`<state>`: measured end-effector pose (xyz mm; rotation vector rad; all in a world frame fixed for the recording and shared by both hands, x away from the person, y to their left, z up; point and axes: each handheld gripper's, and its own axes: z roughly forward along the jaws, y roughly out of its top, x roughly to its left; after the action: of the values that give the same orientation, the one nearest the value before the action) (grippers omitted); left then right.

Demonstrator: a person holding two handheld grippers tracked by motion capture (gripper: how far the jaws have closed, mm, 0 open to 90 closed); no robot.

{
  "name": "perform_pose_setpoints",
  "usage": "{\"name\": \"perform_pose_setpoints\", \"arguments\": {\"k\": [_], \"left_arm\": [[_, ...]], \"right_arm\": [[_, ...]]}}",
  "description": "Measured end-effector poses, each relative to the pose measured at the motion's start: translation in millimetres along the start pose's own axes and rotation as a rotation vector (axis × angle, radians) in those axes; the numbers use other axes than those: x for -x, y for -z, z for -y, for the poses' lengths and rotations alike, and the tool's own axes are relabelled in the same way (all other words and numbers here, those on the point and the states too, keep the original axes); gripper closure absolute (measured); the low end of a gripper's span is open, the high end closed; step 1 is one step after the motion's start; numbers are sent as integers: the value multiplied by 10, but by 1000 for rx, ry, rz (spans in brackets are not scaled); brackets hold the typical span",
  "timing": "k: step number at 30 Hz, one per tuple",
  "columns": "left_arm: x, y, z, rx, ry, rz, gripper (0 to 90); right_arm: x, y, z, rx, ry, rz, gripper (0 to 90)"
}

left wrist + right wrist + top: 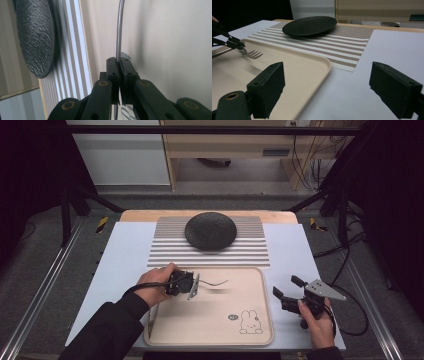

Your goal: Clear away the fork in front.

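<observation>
A metal fork [216,283] hangs a little above the beige tray [210,320], with its shadow on the tray below. My left gripper [196,285] is shut on it near the neck, and the tines point toward the tray's right. In the left gripper view the jaws [119,62] pinch the thin steel stem [119,32]. In the right gripper view the fork [253,53] and the left gripper [235,43] show at the left. My right gripper [287,286] rests over the white table right of the tray, open [327,67] with nothing between its jaws.
A black textured plate [210,231] sits on a striped placemat [165,251] behind the tray. The tray carries a rabbit drawing [251,322] at its front right. A white sheet [295,250] covers the table; dark frame posts stand at both sides.
</observation>
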<state>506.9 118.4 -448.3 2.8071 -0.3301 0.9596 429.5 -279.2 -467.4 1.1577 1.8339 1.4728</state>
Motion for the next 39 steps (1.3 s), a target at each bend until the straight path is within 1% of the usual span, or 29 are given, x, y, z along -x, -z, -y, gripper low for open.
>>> {"name": "perform_pose_setpoints", "arguments": {"k": [10, 12, 13, 17, 19, 21, 22, 23, 25, 26, 27, 30, 31, 34, 36, 37, 39], "left_arm": [[-10, -68, -28, 8, 0, 28, 870], [-8, -78, -27, 4, -2, 35, 870], [-7, -77, -27, 0, -1, 38, 870], [-8, -72, -20, 7, 17, 37, 869], [0, -67, -17, 17, 29, 39, 868], [14, -64, -13, 27, 42, 41, 834], [19, -59, -11, 25, 44, 43, 806], [27, -52, -7, 27, 43, 42, 797], [36, -30, 1, 42, 63, 43, 770], [38, -10, 4, 47, 70, 35, 750], [36, 8, 6, 47, 72, 37, 736], [32, 80, 10, 71, 102, 34, 729], [27, 105, 6, 72, 108, 29, 730], [7, 147, -6, 99, 165, 17, 744], [-13, 159, -11, 119, 202, 11, 797], [-20, 157, -16, 127, 223, 1, 808], [-34, 139, -30, 147, 271, -9, 846]], "right_arm": [[9, -3, 5, -4, -6, -8, 131], [4, -2, 5, -7, -16, -11, 131], [9, -4, 7, -7, -8, -10, 130], [12, -8, 7, -8, -7, -6, 130], [17, -7, 9, -11, -4, -5, 131], [15, -6, 9, -11, -5, -4, 130], [13, -6, 9, -11, -5, -3, 130], [11, -6, 9, -12, -4, -4, 130], [8, -8, 10, -15, -4, -7, 128], [6, -10, 10, -16, -4, -8, 128], [6, -10, 10, -16, -3, -8, 127], [8, -11, 10, -16, -5, -6, 127], [10, -12, 10, -16, -4, -6, 127], [6, -15, 11, -19, -1, -6, 124], [2, -17, 12, -21, -1, -6, 120], [-2, -19, 12, -21, -4, -7, 118], [-7, -22, 11, -23, -7, -8, 112]]}}
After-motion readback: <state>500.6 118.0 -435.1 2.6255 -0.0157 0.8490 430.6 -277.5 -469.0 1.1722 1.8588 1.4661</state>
